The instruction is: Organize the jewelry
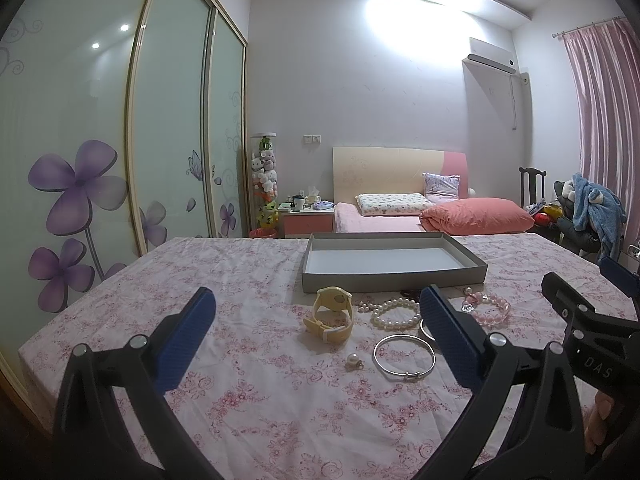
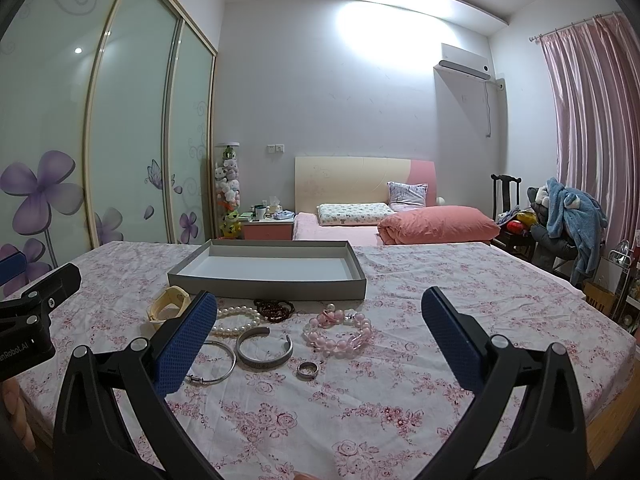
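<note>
- Tray [image 2: 264, 284]: grey, shallow, open-topped, on the floral cloth [image 2: 360, 400] at far-centre of table; pale inside, nothing in it.
- All jewelry lies on cloth just in front of tray's near wall, none inside.
- Watch [image 1: 330, 314]: yellow, strap curled, standing on edge, leftmost piece.
- Pearl bracelet [image 1: 394, 312]: white, flat, just right of watch.
- Dark beads [image 2: 275, 309]: red-brown string, close to tray's near wall, beside pearls.
- Pink bracelet [image 2: 340, 330]: pink beads w/ bow, right end of group.
- Cuff [image 2: 264, 348]: open silver band, between pearls and pink bracelet, nearer cam.
- Bangle [image 1: 404, 356]: thin silver hoop, flat, just left of cuff.
- Ring [image 2: 307, 370]: small metal band, near side of cuff, apart from it.
- Pearl earring [image 1: 354, 362]: tiny, just left of bangle.
- L gripper [image 1: 316, 336]: fingers spread wide, holding nothing, above cloth; watch, pearls, bangle seen betw. its blue pads [image 1: 184, 344].
- R gripper [image 2: 320, 340]: fingers spread wide, holding nothing; cuff, ring, pink bracelet seen betw. them.
- Grippers side by side, each showing at edge of the other's view.
</note>
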Demonstrator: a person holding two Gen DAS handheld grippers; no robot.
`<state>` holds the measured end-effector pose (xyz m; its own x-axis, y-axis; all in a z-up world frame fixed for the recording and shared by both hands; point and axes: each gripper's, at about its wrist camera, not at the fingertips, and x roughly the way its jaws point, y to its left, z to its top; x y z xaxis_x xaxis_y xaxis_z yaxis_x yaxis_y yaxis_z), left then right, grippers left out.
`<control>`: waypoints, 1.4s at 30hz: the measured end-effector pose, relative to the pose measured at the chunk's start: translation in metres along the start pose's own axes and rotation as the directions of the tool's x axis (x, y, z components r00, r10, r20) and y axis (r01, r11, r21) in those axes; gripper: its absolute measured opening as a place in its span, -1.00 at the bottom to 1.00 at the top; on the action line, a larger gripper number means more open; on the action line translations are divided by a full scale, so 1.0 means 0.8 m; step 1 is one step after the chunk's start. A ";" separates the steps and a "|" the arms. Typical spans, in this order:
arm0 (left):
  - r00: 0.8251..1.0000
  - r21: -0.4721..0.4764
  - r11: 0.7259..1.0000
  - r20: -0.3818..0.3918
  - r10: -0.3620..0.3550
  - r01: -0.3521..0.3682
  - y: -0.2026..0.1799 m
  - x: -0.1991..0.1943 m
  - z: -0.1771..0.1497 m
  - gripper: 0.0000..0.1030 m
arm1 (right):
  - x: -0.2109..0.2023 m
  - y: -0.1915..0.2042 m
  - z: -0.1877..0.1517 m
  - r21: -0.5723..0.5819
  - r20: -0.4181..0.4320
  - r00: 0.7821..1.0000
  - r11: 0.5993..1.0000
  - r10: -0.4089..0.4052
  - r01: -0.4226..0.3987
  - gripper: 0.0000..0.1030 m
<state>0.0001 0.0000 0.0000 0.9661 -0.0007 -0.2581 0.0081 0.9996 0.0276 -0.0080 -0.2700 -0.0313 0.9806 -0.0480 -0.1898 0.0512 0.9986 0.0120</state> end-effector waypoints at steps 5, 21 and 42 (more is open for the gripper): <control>1.000 0.000 1.000 0.000 -0.001 0.001 0.000 0.000 0.000 0.92 | 0.000 0.000 0.000 0.001 -0.001 1.000 1.000 0.000 0.000 0.97; 1.000 0.000 1.000 -0.001 0.001 -0.001 0.000 0.000 0.000 0.92 | 0.000 0.001 0.001 0.001 -0.001 1.000 1.000 0.000 0.000 0.97; 1.000 -0.001 1.000 -0.007 -0.001 0.001 -0.006 -0.002 -0.010 0.92 | 0.003 0.004 0.001 -0.006 -0.007 1.000 1.000 0.002 -0.002 0.97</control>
<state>-0.0033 -0.0049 -0.0077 0.9644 -0.0014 -0.2644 0.0087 0.9996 0.0267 -0.0054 -0.2671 -0.0313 0.9794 -0.0454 -0.1968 0.0477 0.9988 0.0066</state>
